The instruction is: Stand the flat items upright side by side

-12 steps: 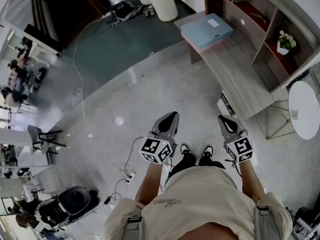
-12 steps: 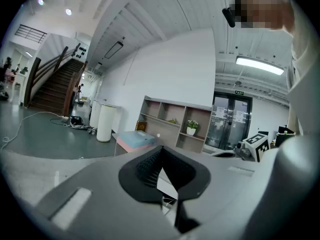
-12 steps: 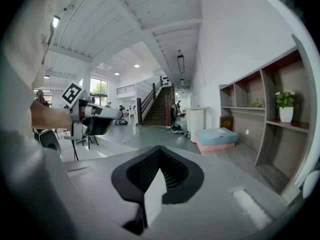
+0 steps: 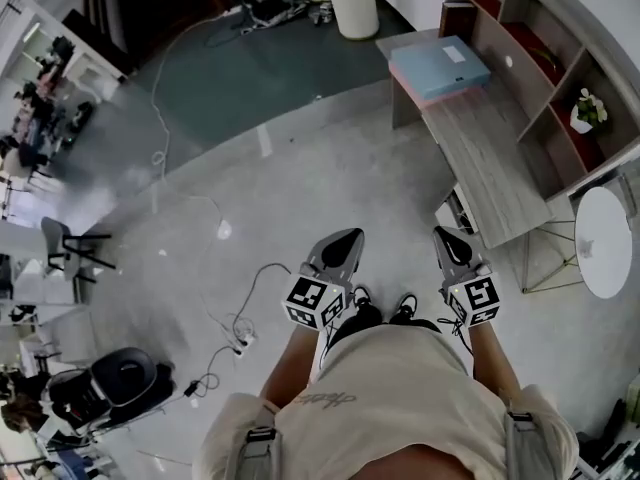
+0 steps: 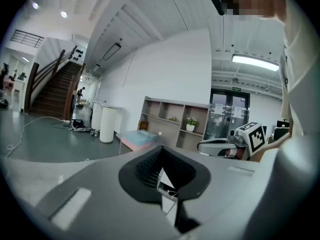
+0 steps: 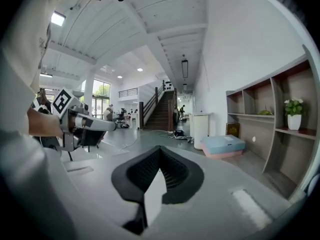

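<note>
Two flat items lie stacked on the far end of a wooden desk (image 4: 490, 158): a light blue box (image 4: 441, 67) on top of a pink one (image 4: 425, 95). They also show in the right gripper view as the blue box (image 6: 224, 144) over the pink one (image 6: 225, 154), and in the left gripper view as the blue box (image 5: 137, 136). I stand on the floor, well short of the desk. My left gripper (image 4: 338, 249) and right gripper (image 4: 449, 243) are both held out in front of me, jaws shut and empty.
A shelf unit (image 4: 560, 78) with a small potted plant (image 4: 585, 111) backs the desk. A round white table (image 4: 607, 243) stands at the right. Cables (image 4: 235, 323) trail across the floor at left. A white cylinder bin (image 4: 352, 3) stands beyond the desk.
The view has shifted: the desk and boxes sit slightly farther right and higher in the head view. Both grippers stay shut and keep their place in front of me.
</note>
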